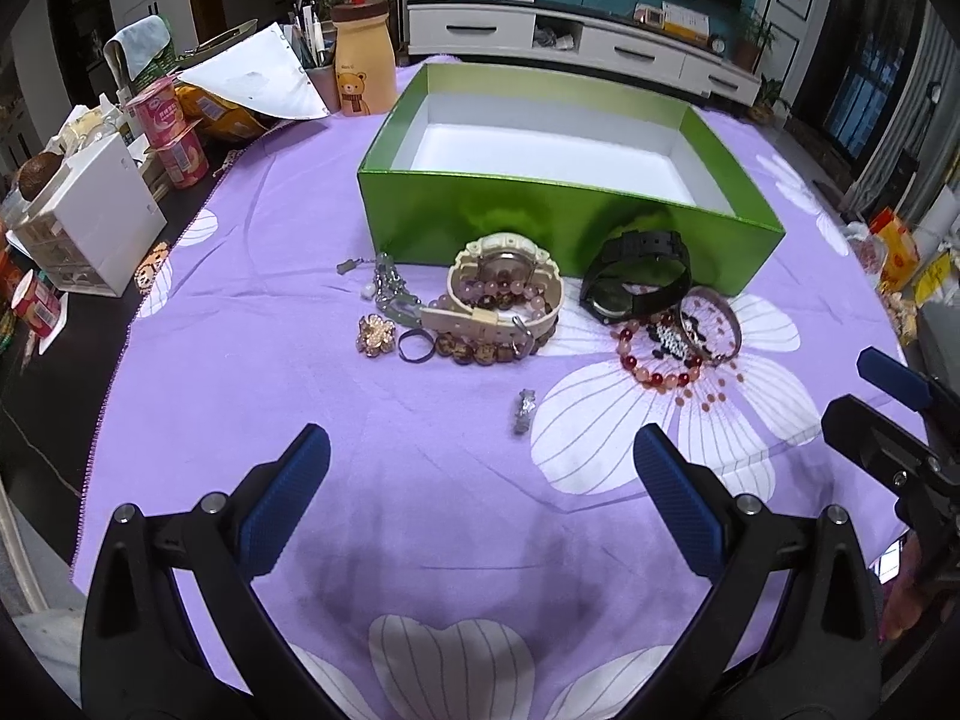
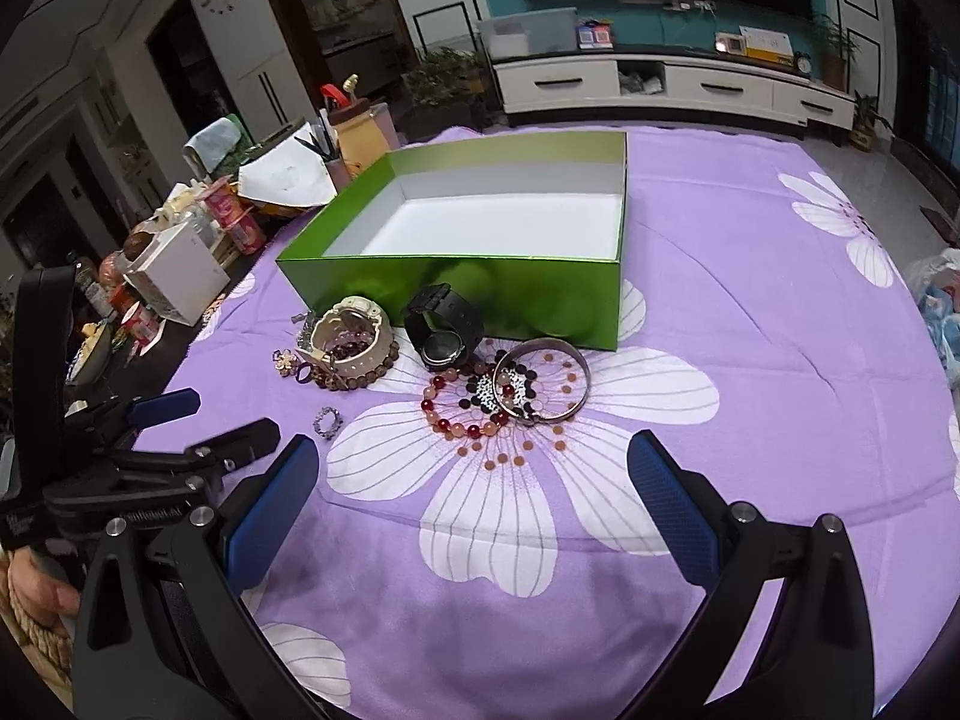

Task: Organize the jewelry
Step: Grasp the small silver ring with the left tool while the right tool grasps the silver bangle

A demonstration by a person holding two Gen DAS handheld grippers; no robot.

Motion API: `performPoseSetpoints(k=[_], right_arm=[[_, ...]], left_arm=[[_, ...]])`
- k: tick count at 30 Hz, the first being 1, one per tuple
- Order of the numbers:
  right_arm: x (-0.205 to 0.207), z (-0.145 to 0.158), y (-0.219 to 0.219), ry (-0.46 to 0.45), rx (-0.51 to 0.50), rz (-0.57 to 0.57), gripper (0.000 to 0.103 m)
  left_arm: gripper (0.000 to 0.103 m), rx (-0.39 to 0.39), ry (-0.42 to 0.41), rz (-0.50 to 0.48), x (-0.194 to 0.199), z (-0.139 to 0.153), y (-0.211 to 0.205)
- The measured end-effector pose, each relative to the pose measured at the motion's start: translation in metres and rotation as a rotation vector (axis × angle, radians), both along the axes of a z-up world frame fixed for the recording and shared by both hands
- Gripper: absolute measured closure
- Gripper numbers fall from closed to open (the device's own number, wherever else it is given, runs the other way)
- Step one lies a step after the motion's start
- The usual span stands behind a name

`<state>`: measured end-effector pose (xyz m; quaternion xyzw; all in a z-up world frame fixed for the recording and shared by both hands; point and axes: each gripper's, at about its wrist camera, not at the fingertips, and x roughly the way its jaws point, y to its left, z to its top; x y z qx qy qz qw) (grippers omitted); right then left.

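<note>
A green box (image 1: 540, 222) (image 2: 474, 288) with an empty white inside stands on the purple flowered cloth. In front of it lie a cream watch (image 1: 504, 294) (image 2: 351, 330) over bead bracelets, a black watch (image 1: 636, 282) (image 2: 444, 327), a red bead bracelet (image 1: 654, 369) (image 2: 462, 414), a metal bangle (image 1: 711, 324) (image 2: 540, 381), a gold flower brooch (image 1: 375, 333), a dark ring (image 1: 415, 346) and a small silver ring (image 1: 523, 411) (image 2: 328, 422). My left gripper (image 1: 480, 480) is open and empty, short of the jewelry. My right gripper (image 2: 474, 486) is open and empty, near the bracelets.
Clutter stands off the cloth at the left: a white box (image 1: 96, 228), red cups (image 1: 174, 132), a bear bottle (image 1: 363, 60) and a pen holder. The right gripper shows at the left view's right edge (image 1: 900, 408); the left gripper shows at the right view's left (image 2: 162, 438).
</note>
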<state>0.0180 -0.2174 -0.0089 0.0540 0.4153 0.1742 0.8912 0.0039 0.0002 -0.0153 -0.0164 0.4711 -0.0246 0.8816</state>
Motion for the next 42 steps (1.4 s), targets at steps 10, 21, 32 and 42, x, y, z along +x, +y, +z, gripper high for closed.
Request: performPoseSetpoints(k=[10,21,32,42], right_arm=[[-0.002,-0.026,-0.003,0.006,0.014,0.079,0.010],[0.008,-0.045,-0.005,0.029,0.011,0.112,0.036],[0.032,-0.044,-0.011,0.014,-0.021,0.099,0.052],[0.079,-0.058,-0.020,0.053,-0.100,-0.039,0.074]], left_arm=[[0.004,-0.041,0.002,-0.047,0.001,-0.024,-0.004],[0.052,-0.025,0.032,-0.078,0.026,-0.048,-0.016],[0.097,-0.059,0.018,-0.111,0.037,-0.054,-0.013],[0.097,-0.103,-0.016,-0.122,0.034,-0.042,-0.006]])
